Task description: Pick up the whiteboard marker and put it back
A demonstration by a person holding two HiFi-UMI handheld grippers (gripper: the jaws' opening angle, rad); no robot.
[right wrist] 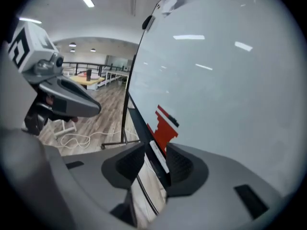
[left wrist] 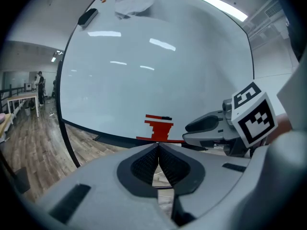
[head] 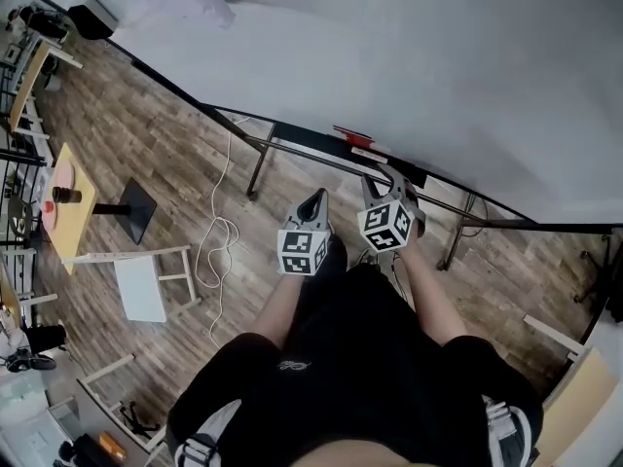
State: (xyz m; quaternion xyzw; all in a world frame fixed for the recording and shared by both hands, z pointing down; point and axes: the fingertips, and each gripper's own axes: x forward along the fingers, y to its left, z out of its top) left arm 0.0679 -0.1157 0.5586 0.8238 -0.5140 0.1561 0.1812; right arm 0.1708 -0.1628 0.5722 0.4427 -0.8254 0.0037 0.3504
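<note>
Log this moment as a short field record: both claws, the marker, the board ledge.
left claw: shut, empty, aimed at the board
right claw: open, holding nothing
whiteboard marker: white, lying on the ledge, seen through the right claw's gap, pads not pressing on it
ledge: dark rail along the whiteboard's bottom edge
red items: stacked on the ledge next to the marker, kind unclear
whiteboard: no writing visible
</note>
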